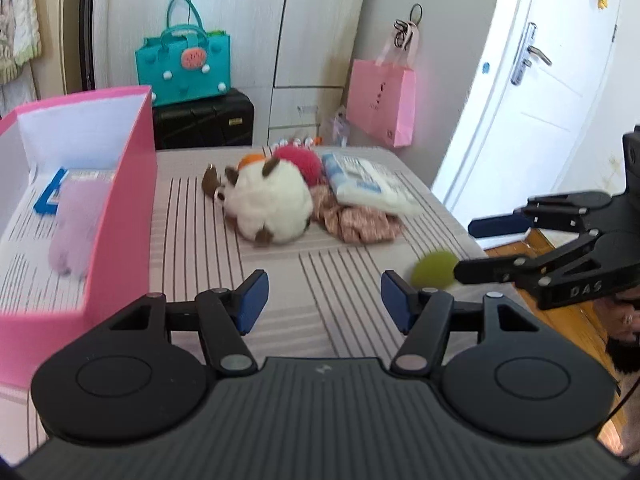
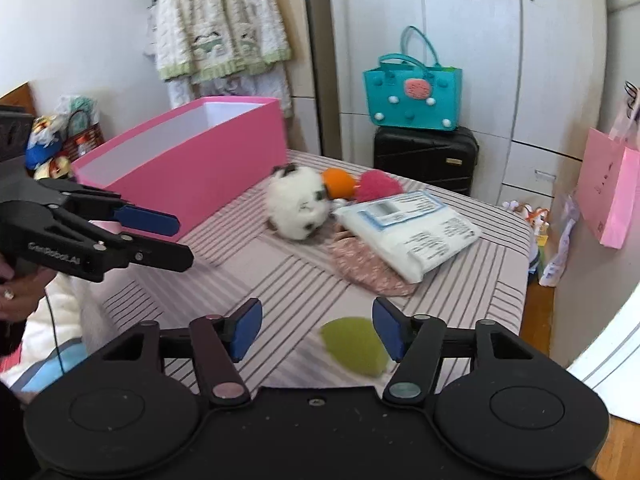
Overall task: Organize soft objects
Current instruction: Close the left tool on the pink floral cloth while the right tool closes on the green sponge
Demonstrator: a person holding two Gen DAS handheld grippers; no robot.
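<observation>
1. Blue-padded jaws of the right gripper (image 2: pixel 316 330) sit closest to the lens, spread apart and grasping nothing; a green soft ball (image 2: pixel 356 346) lies on the striped bedspread (image 2: pixel 460 304) just inside the right-hand pad, blurred, and whether that pad touches it cannot be told.
2. Seen from the other camera, the left gripper (image 1: pixel 324 300) is likewise released, nothing between its pads, only bedspread beneath.
3. Farther back lies a heap: a white plush toy with brown patches (image 2: pixel 298 208), an orange pom-pom (image 2: pixel 338 182), a magenta fuzzy ball (image 2: pixel 380 186), a white plastic-wrapped packet (image 2: pixel 412 232) and crumpled pink patterned cloth (image 2: pixel 372 268) under it.
4. On the left stands an open pink box (image 2: pixel 192 160); the left view shows a pale pink soft item (image 1: pixel 76 228) already inside.
5. Handling, as a judgement: everything looks light and squashy, nothing fragile. The green ball should compress, so close across its widest middle. The plush wants a pinch on its body, not an ear. The packet's wrap may be slippery; grip an edge firmly.
</observation>
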